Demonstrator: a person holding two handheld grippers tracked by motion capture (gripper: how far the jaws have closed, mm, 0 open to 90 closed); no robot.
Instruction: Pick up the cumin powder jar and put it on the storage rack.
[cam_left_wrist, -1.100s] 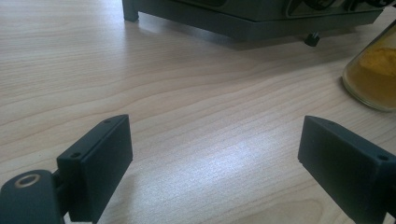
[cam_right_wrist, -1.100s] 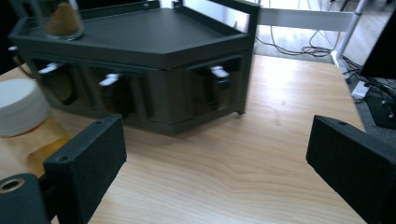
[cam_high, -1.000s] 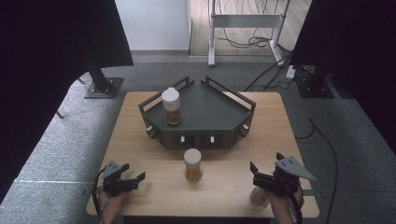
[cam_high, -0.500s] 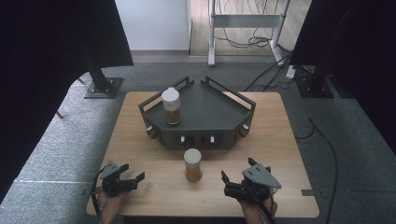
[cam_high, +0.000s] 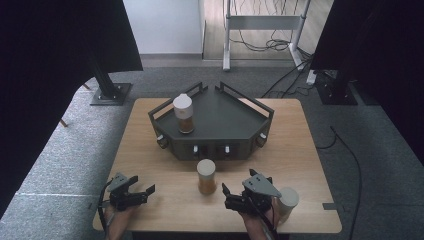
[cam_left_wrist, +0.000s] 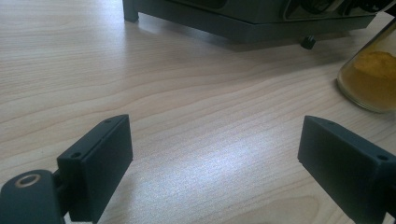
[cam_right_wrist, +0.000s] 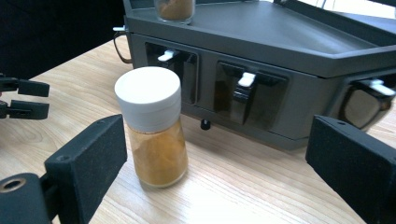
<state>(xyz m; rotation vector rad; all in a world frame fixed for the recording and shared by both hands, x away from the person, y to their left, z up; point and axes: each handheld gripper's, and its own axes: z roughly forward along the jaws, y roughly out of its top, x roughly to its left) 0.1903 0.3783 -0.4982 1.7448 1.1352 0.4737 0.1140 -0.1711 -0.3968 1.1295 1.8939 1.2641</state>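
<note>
We hold the right gripper (cam_high: 235, 199) with its jaws spread wide and empty, lined up on the spice jar (cam_high: 206, 176) that stands upright on the table (cam_high: 300, 150) at our eleven o'clock, just in front of the dark tray (cam_high: 225, 125). In the right gripper view the jar (cam_right_wrist: 152, 128) sits nearer the left jaw, untouched. We judge this the approach step; next we need to centre the jar between the jaws and close below its white cap. Our left gripper (cam_high: 141, 192) rests open at nine o'clock.
</note>
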